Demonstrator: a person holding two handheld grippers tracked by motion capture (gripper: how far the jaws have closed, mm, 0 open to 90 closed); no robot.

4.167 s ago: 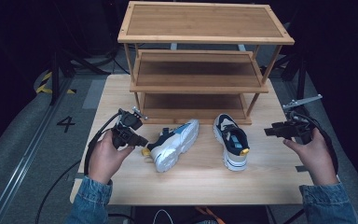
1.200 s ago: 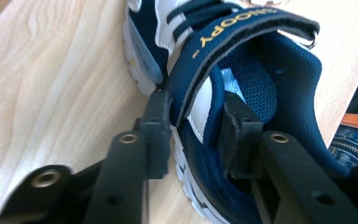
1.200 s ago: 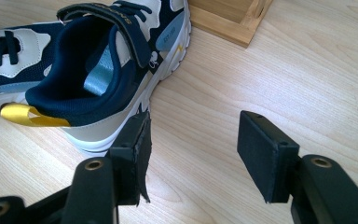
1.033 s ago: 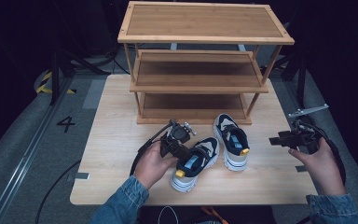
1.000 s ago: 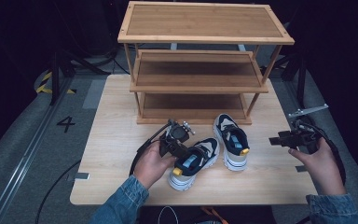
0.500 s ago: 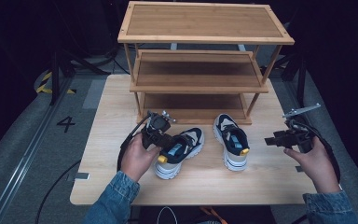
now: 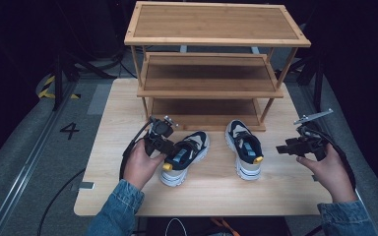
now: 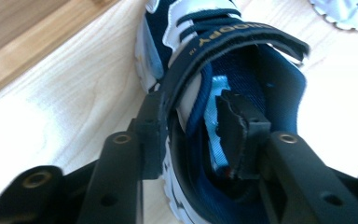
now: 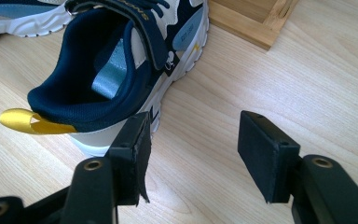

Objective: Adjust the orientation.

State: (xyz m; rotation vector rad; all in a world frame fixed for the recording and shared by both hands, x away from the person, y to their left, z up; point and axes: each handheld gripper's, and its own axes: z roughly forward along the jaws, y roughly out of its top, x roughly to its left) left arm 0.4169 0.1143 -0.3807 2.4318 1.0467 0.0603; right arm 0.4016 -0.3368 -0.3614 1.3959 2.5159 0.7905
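The navy-and-white left sneaker (image 7: 184, 156), once lying tipped on its side, now stands upright beside its mate (image 7: 244, 154); the left claw (image 8: 193, 135) has just been opening, its jaws loosely straddling the collar

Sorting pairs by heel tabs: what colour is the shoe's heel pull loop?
Yellow heel loop, clearest in the right gripper view.

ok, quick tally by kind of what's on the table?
Sneakers: 2, left one, right one
Shelf racks: 1
Total: 3
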